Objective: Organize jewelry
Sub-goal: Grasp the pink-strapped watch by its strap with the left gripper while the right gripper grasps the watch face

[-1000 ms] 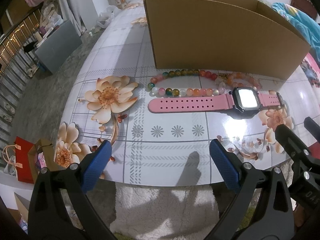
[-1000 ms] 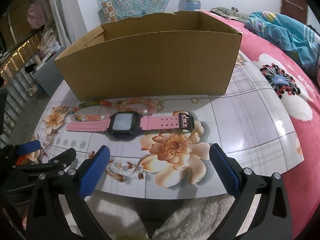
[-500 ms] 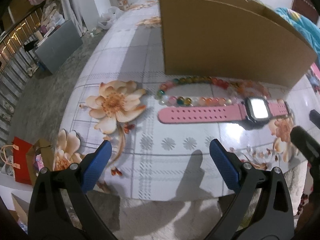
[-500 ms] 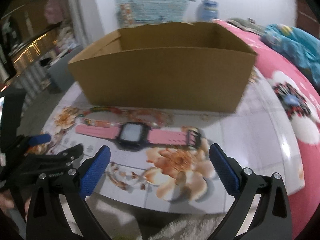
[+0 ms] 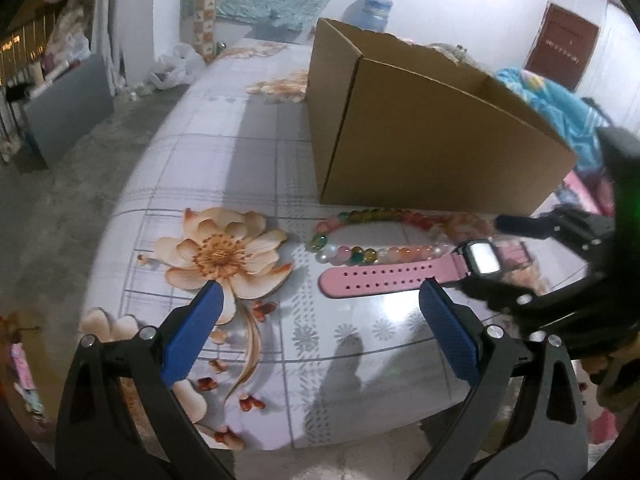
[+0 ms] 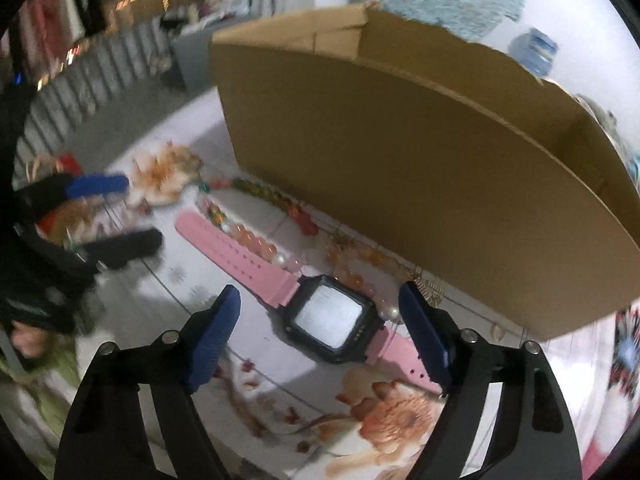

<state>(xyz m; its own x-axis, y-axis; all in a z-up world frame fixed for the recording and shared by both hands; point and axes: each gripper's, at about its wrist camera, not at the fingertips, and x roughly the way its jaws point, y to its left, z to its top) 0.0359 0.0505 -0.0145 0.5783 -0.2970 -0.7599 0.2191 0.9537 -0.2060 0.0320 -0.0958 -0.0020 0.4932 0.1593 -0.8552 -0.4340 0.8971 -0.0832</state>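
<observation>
Left wrist view: left gripper (image 5: 320,328) fingers spread wide, nothing between them, hovering over the near edge of the worktop (image 5: 248,168). Pink watch (image 5: 404,274) lies flat, strap stretched left, black case at its right end. Bead bracelet (image 5: 360,236) sits just behind it, touching the strap, in front of the open cardboard box (image 5: 432,136). Right gripper (image 5: 536,264) is coming in over the watch case from the right.

Right wrist view: right gripper (image 6: 320,320) fingers are closing, still off the watch (image 6: 332,316); case sits between them, pads not pressing yet. Right finger (image 6: 428,344) crosses above the buckle-side strap. Beads (image 6: 260,240) run along the far side of the strap; a small gold piece (image 6: 430,290) lies near the box (image 6: 420,160), too blurred to identify.

Handling, my read: watch is light, case rigid, strap floppy and smooth, so it'll droop when lifted. Grab across the case sides, not the strap. Beads look glassy and round, likely to roll or snag on the strap, so lift clear of them.
</observation>
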